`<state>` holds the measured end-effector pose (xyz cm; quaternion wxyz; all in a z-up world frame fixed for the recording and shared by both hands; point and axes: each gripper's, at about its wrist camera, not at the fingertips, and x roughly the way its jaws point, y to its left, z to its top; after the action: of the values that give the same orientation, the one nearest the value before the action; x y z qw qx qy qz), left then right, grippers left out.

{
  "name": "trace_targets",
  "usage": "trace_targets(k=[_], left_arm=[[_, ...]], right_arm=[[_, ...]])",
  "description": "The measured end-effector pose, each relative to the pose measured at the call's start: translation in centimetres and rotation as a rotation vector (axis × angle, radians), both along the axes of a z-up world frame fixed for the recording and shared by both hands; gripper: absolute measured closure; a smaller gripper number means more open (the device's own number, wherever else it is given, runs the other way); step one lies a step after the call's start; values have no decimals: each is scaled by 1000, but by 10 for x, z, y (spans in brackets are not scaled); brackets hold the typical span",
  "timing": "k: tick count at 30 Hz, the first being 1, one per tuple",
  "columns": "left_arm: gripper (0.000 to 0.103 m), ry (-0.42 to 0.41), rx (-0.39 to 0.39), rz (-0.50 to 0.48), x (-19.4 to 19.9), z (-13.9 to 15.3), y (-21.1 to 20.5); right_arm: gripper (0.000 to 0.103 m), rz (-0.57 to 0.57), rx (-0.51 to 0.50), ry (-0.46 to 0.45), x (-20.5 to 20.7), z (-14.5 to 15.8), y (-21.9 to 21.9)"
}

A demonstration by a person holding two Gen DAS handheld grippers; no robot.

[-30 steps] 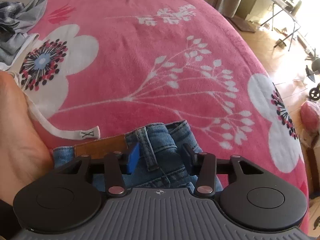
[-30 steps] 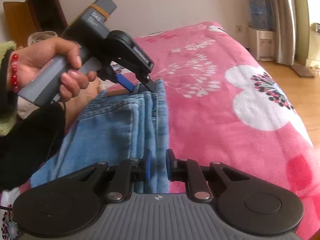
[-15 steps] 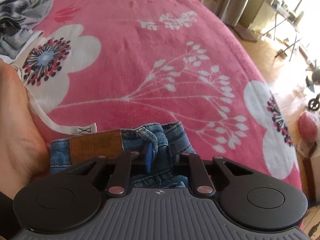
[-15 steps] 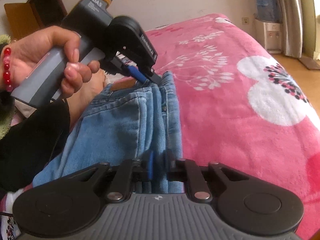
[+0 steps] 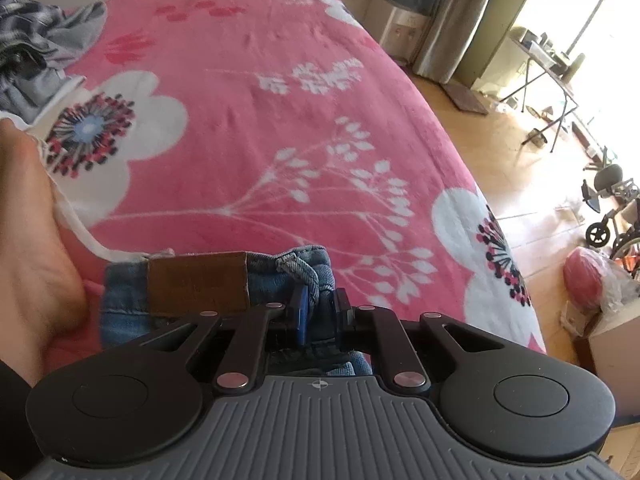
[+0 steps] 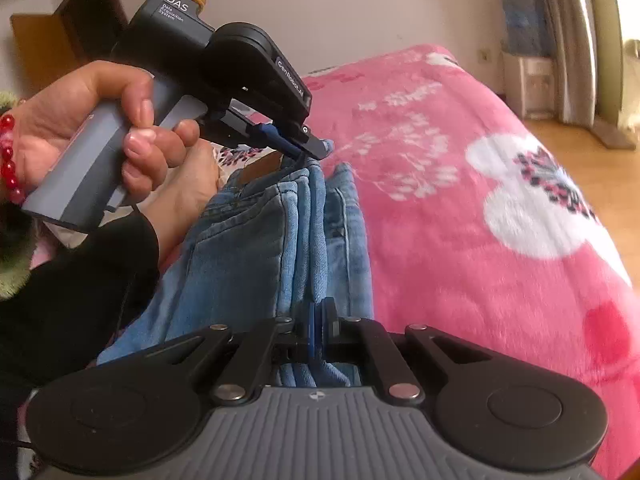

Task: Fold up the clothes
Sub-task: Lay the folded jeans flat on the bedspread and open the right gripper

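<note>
One pair of blue jeans (image 6: 256, 248) lies folded lengthwise on the bed (image 5: 248, 128), which is covered by one pink blanket printed with white flowers and sprigs. Two hand-held grippers grip the jeans, one at each end. The left hand-held gripper (image 5: 319, 312) is clamped on the waistband, its two fingers pinching a bunched belt loop (image 5: 300, 270) just beside the one brown leather patch (image 5: 198, 282); in the right wrist view the same tool (image 6: 308, 148) is seen from the side, held in the person's left hand (image 6: 92, 136), which wears one string of red beads at the wrist. The right hand-held gripper (image 6: 319, 330) is pressed together on the stacked denim edges near the other end of the fold, with several layers of cloth pinched between its two blue-padded fingers. Between the two grips the upper layers of the jeans run as a raised ridge, while a lower layer rests on the blanket. A bare foot (image 5: 32, 248) sits at the left edge of the bed, touching the jeans, and one white strap with a small tag (image 5: 80, 236) trails beside it. One heap of grey and checked clothes (image 5: 36, 52) lies well apart at the far left corner of the bed
</note>
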<state>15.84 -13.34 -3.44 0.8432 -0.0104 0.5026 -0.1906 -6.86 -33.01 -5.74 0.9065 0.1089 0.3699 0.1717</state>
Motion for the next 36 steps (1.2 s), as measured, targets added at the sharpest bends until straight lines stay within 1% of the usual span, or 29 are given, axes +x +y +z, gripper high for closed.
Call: trace_targets(k=[3,6,8,10,13,15,16,17,19,22,23,25,29,32,34,36], left_arm=[[93,2,18,-16,-1,-7,-8],[93,9,42,-14,2,-18,-12],[92,13,44,1,5,-25,-12],[89,14,44,11,6,-30,-11],[79,5,24,7,6,-32,-6],[57,-18,-8,20,3,-27,2],[53,-30,-24,26,2,-25,6],[49,-41,-40,32,0,-22,10],[49,-68,-76,40,-4,-17,19],[49,-105,-120,30,-17,-6,32],[49,-117,-126,19,-23,-3,35],[49,-144,-112,-23,-38,-1,38],[49,-190,-34,-133,-67,-11,33],[49,-231,29,-195,-84,-26,28],[49,-283,74,-219,-91,-34,24],[48,-313,105,-236,-93,-41,21]], right_arm=[[100,-18,26,23,-2,-5,-7],[100,-29,47,49,2,-13,-13],[100,-38,65,66,6,-20,-16],[100,-45,86,78,10,-26,-19],[97,-65,170,123,14,-36,-33],[90,-114,263,156,12,-38,-52],[86,-149,295,167,6,-37,-63],[86,-179,311,167,-2,-34,-73],[86,-207,335,173,-22,-28,-90],[86,-212,332,195,-62,-20,-105],[86,-207,318,196,-72,-17,-106],[86,-196,285,185,-94,-10,-102],[86,-160,227,154,-115,-3,-83],[86,-121,155,132,-113,-3,-61],[86,-92,104,112,-109,-3,-49],[86,-63,30,104,-102,-6,-38]])
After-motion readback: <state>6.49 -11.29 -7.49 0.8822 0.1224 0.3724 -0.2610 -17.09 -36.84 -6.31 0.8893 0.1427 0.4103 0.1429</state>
